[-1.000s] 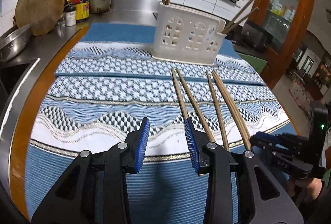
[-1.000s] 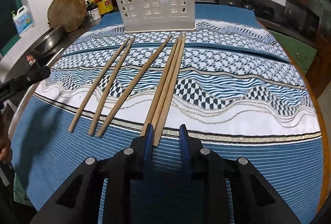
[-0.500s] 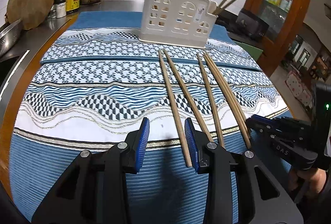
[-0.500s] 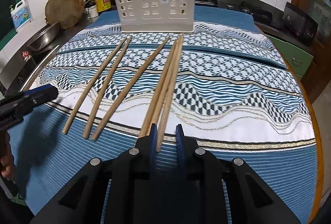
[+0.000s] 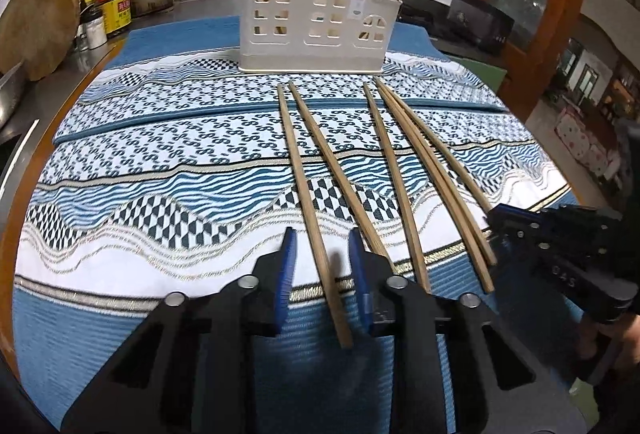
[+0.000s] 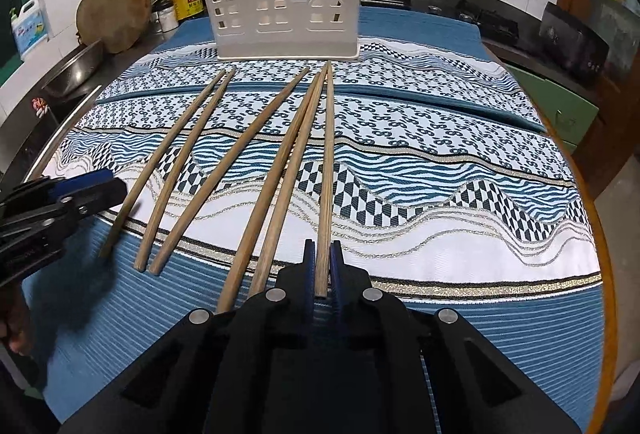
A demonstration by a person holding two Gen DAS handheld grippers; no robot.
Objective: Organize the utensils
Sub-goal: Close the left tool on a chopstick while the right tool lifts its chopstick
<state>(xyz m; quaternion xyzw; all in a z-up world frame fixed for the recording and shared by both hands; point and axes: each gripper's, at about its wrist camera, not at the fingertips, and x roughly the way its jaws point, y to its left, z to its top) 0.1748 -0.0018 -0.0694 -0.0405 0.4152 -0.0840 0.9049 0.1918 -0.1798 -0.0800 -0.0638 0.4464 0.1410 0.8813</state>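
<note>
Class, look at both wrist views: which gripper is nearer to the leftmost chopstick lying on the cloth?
Left. The left gripper has open jaws straddling the leftmost chopstick. The right gripper is across the row, shut on the rightmost chopstick.

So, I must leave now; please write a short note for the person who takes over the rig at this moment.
Right tongs: shut on the rightmost chopstick, near its close end, chopstick low over the cloth.
Left tongs: open, straddling the leftmost chopstick, not gripping yet.
Six chopsticks lie loose on the cloth in front of the white holder.
Done: four chopsticks already stand in the holder, two at each end.
Left: close the left tongs, carry both chopsticks to the holder, then the other four.
</note>
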